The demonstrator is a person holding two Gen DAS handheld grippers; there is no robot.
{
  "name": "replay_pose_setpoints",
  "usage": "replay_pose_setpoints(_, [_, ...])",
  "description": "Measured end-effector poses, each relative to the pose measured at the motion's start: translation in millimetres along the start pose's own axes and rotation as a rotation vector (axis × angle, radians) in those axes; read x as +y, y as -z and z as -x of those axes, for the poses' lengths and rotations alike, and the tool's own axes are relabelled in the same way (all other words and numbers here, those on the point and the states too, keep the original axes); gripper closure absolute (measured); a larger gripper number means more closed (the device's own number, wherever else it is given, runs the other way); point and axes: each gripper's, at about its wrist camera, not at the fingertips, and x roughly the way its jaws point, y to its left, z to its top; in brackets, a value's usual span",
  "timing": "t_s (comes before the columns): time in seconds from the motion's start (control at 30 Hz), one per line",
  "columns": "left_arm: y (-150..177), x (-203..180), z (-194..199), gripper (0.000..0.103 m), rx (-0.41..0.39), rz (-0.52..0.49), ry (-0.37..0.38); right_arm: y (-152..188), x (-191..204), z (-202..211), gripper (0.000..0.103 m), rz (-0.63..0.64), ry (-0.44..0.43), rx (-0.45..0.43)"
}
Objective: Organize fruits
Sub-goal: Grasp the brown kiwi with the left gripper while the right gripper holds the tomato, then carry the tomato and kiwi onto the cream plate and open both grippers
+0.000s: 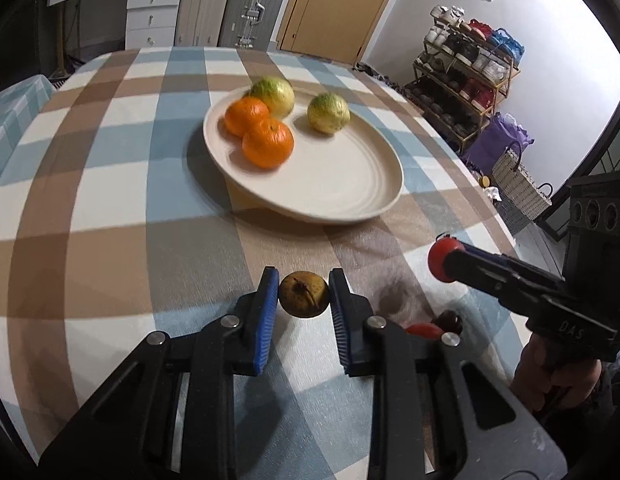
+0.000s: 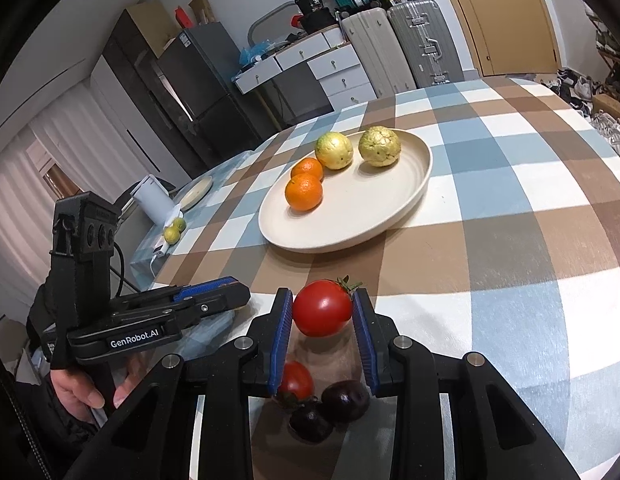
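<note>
My left tool (image 1: 303,296) was closed on a small brownish-yellow fruit (image 1: 304,294), its blue pads (image 1: 267,304) pressing against both sides of the fruit, which was held clear above the checked cloth of the counter (image 1: 109,200). My right tool (image 2: 322,312) was closed on a red tomato (image 2: 322,309), gripped between its blue pads (image 2: 281,328), with the green calyx at the upper right of the tomato.

A cream plate (image 2: 342,236) sat on the counter ahead of both tools. On it lay two oranges (image 2: 304,191), touching each other, and two yellow-green fruits (image 2: 379,146). One yellow-green fruit lay just beside the oranges; the other lay apart from the group, near the far rim.

In the right wrist view, a second tomato (image 2: 295,380) and two dark purple fruits (image 2: 345,400) remained on the counter below the right tool, grouped closely together. The left tool appeared at the left of that view, and part of my left hand (image 2: 79,390) showed on its handle.

In the left wrist view, the right tool entered from the right edge with the red tomato at its tip.

Two small green-yellow fruits (image 2: 173,233) lay on a side surface beyond the counter's left edge, beside a white container (image 2: 153,200).
</note>
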Motion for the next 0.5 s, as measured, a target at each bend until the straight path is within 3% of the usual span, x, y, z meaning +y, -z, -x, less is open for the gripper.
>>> replay_pose_setpoints(0.5, [-62.9,19.4,3.0,0.08,-0.084,-0.011,-0.028,-42.2,4.3,-14.1,0.072,0.04,-0.006,-0.015])
